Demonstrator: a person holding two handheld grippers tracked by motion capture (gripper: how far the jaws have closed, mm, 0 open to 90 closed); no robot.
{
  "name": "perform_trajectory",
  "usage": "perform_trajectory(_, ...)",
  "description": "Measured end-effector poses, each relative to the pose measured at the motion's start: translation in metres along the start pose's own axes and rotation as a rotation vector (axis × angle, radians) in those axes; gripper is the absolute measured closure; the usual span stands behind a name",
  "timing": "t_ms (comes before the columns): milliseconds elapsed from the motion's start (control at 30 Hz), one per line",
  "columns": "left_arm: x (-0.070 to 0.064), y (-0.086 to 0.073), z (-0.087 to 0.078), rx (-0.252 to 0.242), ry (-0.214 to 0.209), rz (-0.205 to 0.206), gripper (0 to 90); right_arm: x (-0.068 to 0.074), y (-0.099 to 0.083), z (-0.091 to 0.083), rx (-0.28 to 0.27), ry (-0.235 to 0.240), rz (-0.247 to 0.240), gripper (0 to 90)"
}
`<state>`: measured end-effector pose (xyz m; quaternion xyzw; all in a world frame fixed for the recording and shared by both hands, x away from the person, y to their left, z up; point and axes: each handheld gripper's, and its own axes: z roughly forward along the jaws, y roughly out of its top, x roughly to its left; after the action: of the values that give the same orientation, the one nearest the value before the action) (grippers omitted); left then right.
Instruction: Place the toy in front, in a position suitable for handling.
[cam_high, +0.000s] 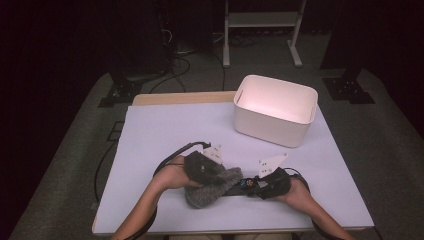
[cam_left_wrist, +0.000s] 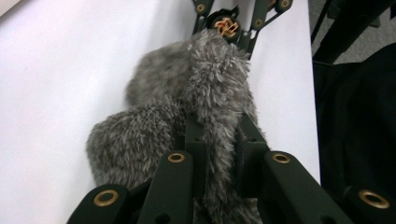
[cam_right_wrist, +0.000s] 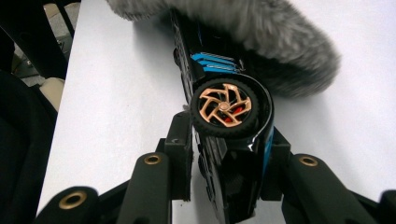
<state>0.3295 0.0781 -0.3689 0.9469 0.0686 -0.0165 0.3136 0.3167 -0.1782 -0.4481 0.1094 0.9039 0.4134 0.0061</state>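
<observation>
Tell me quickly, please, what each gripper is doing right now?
Left gripper: closed on the fluffy grey fabric cloth.
Right gripper: closed on the black toy car with copper wheels.

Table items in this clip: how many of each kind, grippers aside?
Grey fuzzy cloth: 1
Black toy car with copper wheels: 1
White bin: 1
Total: 3

We see bare forearms, no sleeves on them. Each hand carries a black two-jaw gripper, the left gripper (cam_high: 220, 172) and the right gripper (cam_high: 250, 184), with brass-coloured rivets along flat black links, a pale grey three-cornered plate on top, and a black trailing cable.
</observation>
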Motion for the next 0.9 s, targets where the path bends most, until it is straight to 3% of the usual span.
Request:
perform_trajectory(133, -0.001, 0.007, 0.007, -0.003, -0.012, 0.02, 79.4, 0.0, 0.0, 0.001, 0.0, 0.001, 0.004, 63.0)
perform_trajectory(367, -0.004, 0.047, 0.037, -0.004, -0.06, 0.099, 79.3, -0.002, -0.001, 0.001, -0.014, 0.008, 0.02, 62.8)
perform_trajectory(467, -0.003, 0.053, 0.042, 0.011, -0.072, 0.106, 79.0, -0.001, -0.001, 0.001, -0.013, 0.006, 0.022, 62.8)
perform_trajectory(667, -0.001, 0.033, 0.029, 0.0, -0.053, 0.067, 78.5, -0.001, -0.001, 0.001, -0.006, 0.004, 0.014, 63.0)
perform_trajectory(900, -0.002, 0.004, 0.001, 0.017, 0.009, 0.03, 77.7, 0.0, 0.0, 0.001, 0.0, 0.001, 0.009, 63.0)
